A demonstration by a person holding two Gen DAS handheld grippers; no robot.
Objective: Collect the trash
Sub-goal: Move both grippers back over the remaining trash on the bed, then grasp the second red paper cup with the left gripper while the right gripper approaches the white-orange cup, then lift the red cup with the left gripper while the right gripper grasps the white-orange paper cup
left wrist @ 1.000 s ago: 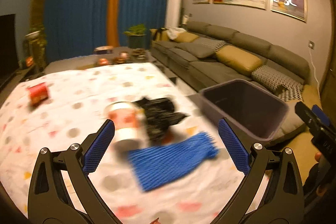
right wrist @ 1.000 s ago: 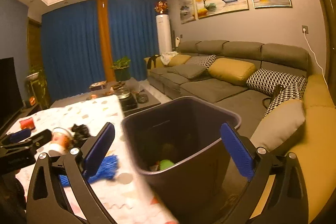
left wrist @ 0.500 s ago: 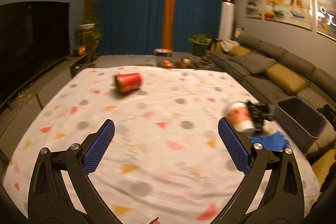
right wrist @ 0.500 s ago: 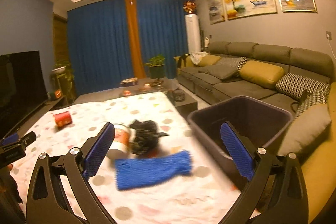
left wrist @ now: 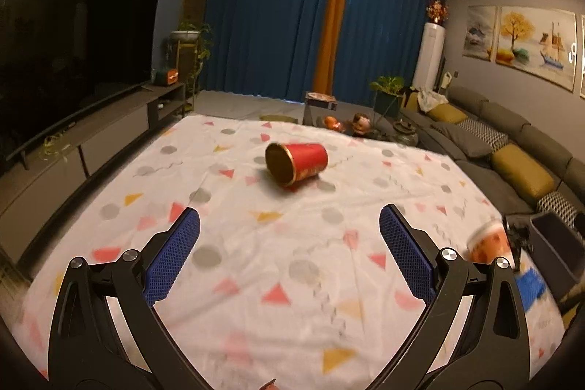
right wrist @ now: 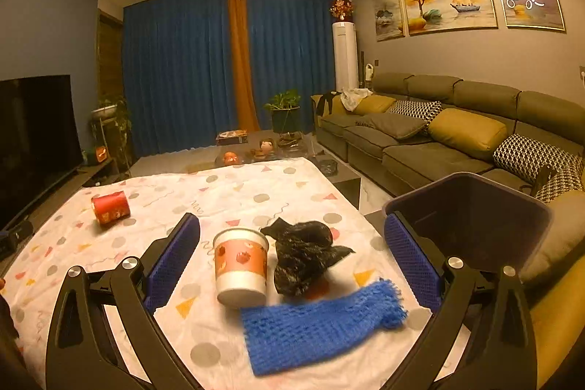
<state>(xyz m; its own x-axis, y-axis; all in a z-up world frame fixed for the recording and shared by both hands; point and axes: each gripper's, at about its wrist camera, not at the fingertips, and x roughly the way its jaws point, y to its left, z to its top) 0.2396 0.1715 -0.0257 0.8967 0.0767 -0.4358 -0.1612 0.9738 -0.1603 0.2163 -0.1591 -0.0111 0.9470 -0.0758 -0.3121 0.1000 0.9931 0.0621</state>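
A red paper cup (left wrist: 297, 163) lies on its side on the patterned tablecloth (left wrist: 256, 262), ahead of my open, empty left gripper (left wrist: 289, 229); it also shows in the right wrist view (right wrist: 110, 207). My open, empty right gripper (right wrist: 291, 236) faces an orange-banded white cup (right wrist: 241, 265), a crumpled black bag (right wrist: 303, 254) and a blue foam net (right wrist: 318, 324). The dark trash bin (right wrist: 471, 222) stands at the table's right edge. The white cup (left wrist: 488, 245) and bin (left wrist: 555, 243) show at the left wrist view's right edge.
A grey sofa with yellow and patterned cushions (right wrist: 464, 134) runs along the right wall. A TV on a low cabinet (left wrist: 73, 68) lines the left. A coffee table with small items and a plant (right wrist: 263, 145) stands beyond the table's far edge.
My left gripper swung left from the cup, bag and net toward the red cup, which is now closer and centred. My right gripper swung left from the bin to face the cup, bag and net.
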